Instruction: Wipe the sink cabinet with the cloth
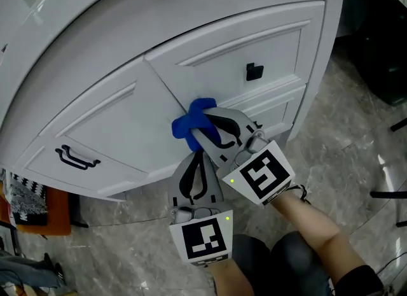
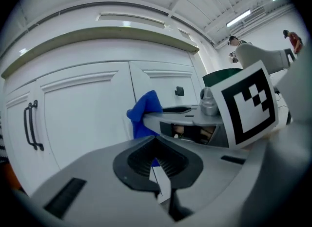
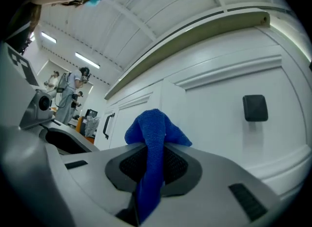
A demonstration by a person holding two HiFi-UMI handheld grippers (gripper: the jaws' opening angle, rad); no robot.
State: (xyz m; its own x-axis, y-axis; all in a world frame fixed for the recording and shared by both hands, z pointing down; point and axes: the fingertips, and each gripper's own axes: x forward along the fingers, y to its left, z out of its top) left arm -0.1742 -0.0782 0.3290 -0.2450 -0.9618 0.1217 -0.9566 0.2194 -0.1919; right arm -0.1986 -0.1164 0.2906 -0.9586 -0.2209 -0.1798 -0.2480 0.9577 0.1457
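Observation:
The white sink cabinet fills the upper part of the head view. A blue cloth is bunched against it, at the seam between two door panels. My right gripper is shut on the cloth, which pokes out past its tips and hangs down between the jaws. My left gripper sits just below and behind the right one, a short way off the cabinet, its jaws together with nothing in them. From the left gripper view the cloth shows ahead, touching the door.
A black square knob sits on the right panel, right of the cloth. A black bar handle is on the left door. Marble floor lies below. An orange item stands at lower left, and dark equipment at upper right.

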